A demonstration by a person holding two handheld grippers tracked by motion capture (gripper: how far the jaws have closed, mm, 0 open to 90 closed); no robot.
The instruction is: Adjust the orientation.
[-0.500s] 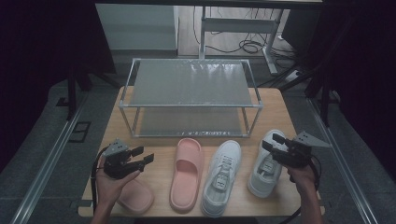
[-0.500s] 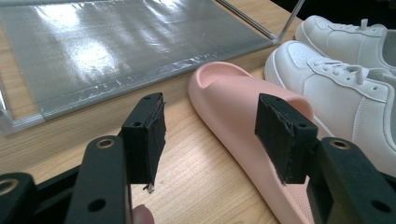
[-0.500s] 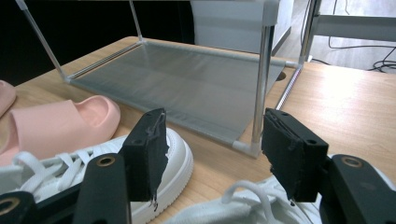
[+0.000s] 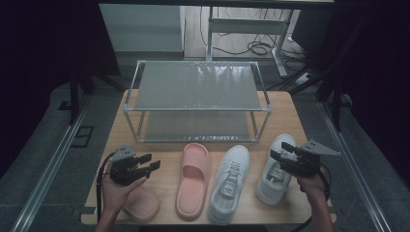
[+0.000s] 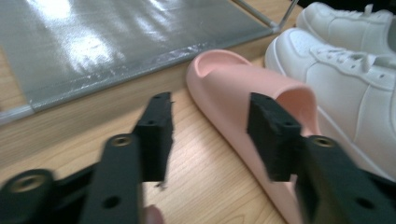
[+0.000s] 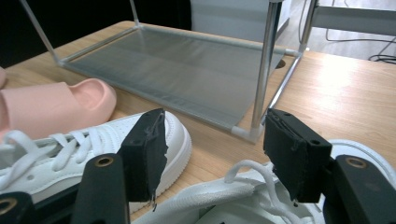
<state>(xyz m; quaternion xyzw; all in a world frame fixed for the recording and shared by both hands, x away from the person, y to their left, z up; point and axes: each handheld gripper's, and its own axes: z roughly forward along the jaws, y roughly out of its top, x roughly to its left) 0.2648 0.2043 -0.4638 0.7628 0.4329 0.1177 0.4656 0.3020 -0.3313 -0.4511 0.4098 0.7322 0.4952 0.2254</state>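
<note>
Two slides (image 4: 192, 180) are pale pink, plain. Two sneakers (image 4: 231, 182) are white with white laces and grey tongue patches. The rack (image 4: 197, 87) has silver-grey shelves and a pale metal frame. The table (image 4: 283, 108) is light wood with fine grain. Both grippers' jaws are black.

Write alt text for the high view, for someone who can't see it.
Seen from above, a person holds the left gripper and right gripper, both open, over a wooden table. In a row lie two pink slides and two white sneakers, the right gripper above the outer sneaker. An empty two-tier shoe rack stands behind.
</note>
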